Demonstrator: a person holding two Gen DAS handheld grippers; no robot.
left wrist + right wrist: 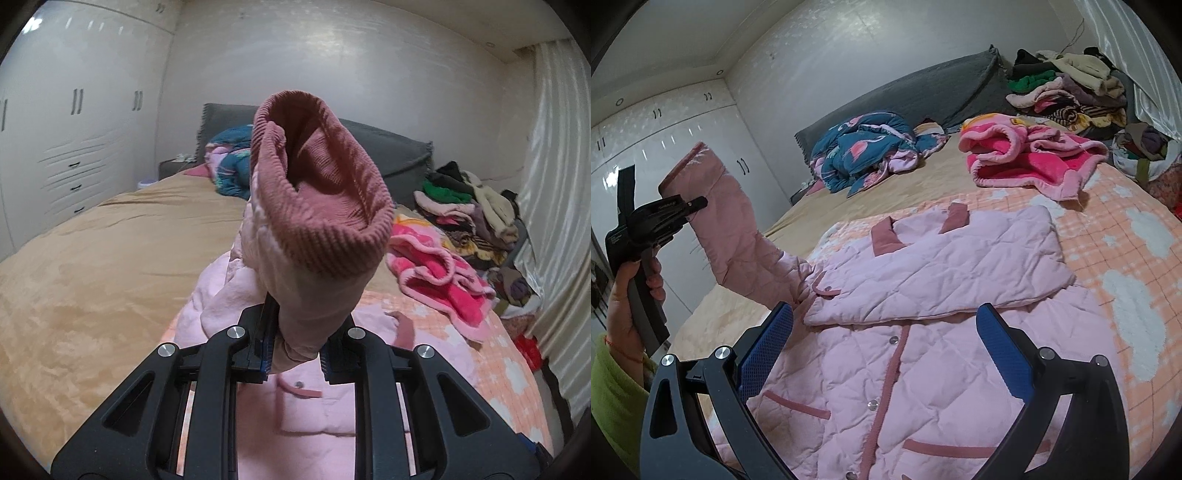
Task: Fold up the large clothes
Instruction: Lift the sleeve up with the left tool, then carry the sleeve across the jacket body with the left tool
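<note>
The left gripper [295, 354] is clamped tight on the sleeve [321, 206] of the pink quilted jacket [923, 332], whose dark-pink cuff fills the centre of its view and blocks much of the bed [92, 266]. The right gripper [884, 354] stands wide open and empty over the jacket's buttoned front, low in its frame. A bright pink blanket [1034, 158], a blue quilt [864, 151] and a heap of clothes [1071, 92] lie beyond, upper right.

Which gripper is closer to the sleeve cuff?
Left. The left gripper is clamped on the sleeve just below the cuff. The right gripper hangs open over the jacket front, away from it.
</note>
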